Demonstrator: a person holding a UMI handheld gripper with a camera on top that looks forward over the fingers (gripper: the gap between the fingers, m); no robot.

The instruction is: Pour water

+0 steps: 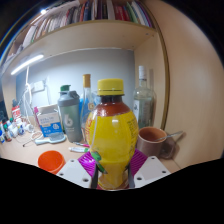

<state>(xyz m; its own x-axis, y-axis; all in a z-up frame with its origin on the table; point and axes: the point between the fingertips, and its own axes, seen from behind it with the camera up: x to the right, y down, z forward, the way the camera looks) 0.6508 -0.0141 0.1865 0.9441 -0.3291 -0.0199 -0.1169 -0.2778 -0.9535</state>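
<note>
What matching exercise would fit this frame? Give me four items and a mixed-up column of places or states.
Items:
1. yellow-capped bottle
2. brown mug
3. orange lid
4. grey flask

Places or states:
A. lying flat on the desk, ahead and left of the fingers
B. between the gripper fingers
C. standing behind the orange lid
D. right of the bottle, opening up

Pairs: 1-B, 2-D, 3-A, 4-C

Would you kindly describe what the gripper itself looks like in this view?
The gripper has two pale, whitish fingers with angular, faceted shapes. Each carries a magenta pad on its inner face. No cables, markings or sleeve are visible.
</note>
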